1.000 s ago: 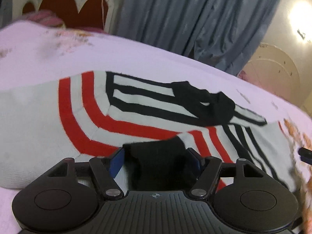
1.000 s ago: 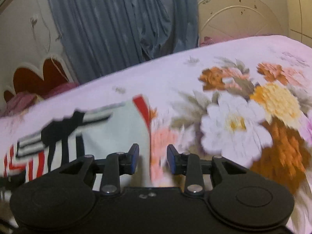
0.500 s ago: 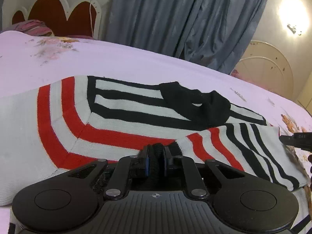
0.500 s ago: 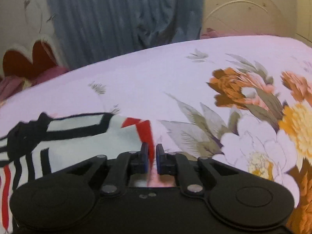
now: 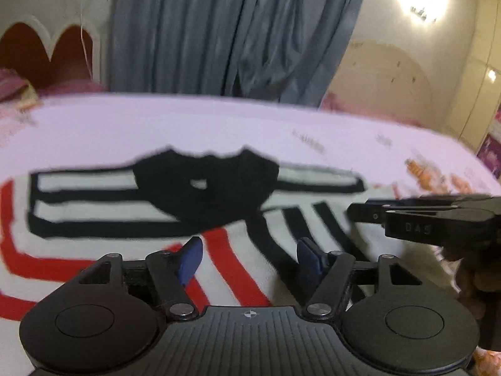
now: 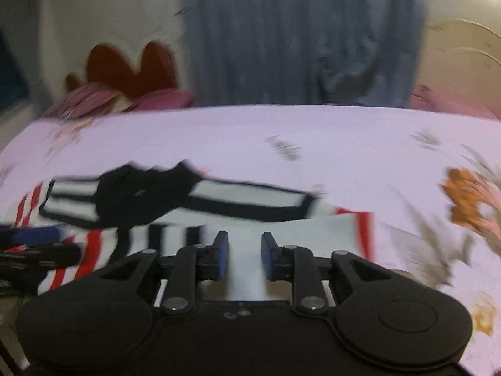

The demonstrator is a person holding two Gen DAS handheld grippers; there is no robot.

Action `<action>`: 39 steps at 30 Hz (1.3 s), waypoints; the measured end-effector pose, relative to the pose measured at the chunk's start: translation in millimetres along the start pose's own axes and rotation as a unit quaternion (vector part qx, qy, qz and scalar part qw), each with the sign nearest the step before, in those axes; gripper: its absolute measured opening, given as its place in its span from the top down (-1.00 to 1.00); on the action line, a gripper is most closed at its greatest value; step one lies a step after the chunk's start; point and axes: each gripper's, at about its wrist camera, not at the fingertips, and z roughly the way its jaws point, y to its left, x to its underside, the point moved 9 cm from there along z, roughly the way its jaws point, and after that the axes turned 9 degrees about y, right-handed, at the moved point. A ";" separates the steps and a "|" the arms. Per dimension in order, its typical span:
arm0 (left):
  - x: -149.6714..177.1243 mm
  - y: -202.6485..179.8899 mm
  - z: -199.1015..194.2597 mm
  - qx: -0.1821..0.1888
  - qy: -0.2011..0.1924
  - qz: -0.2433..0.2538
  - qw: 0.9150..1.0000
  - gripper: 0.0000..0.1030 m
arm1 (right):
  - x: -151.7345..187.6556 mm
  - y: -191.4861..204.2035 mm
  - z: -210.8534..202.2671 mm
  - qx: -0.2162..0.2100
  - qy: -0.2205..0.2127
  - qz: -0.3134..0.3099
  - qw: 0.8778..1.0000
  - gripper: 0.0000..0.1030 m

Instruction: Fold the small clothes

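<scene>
Striped red, black and white knit sweater [image 5: 125, 206] lies released — both the left gripper [image 5: 247, 258] and the right gripper [image 6: 244, 255], pinched shut before, have just spread their fingers; edges blurred.

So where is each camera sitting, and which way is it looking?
Left wrist view: sits on the left gripper, looking along its open fingers over the striped sweater on the bed; the right gripper pokes in.
Right wrist view: sits on the right gripper, jaws apart, looking across the same sweater's edge; the left gripper pokes in.
Both share the sweater, bed, grey curtain and red headboard.
</scene>
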 end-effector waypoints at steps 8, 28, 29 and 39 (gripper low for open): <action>10.2 26.3 0.5 -0.037 0.010 0.010 0.999 -0.28 | 7.9 -77.1 2.8 0.104 0.031 0.076 0.991 0.18; 60.2 16.3 -37.9 -0.035 0.014 0.009 0.999 -0.28 | 81.1 -7.1 -83.9 0.085 0.023 0.056 0.995 0.56; 61.3 19.0 -36.7 -0.029 0.010 0.009 0.999 -0.29 | 87.1 -11.1 -74.8 0.086 0.043 0.057 0.994 0.56; 55.5 47.9 -38.3 -0.039 0.011 0.006 0.999 -0.28 | 74.8 -1.6 -63.0 0.068 0.051 0.072 0.994 0.52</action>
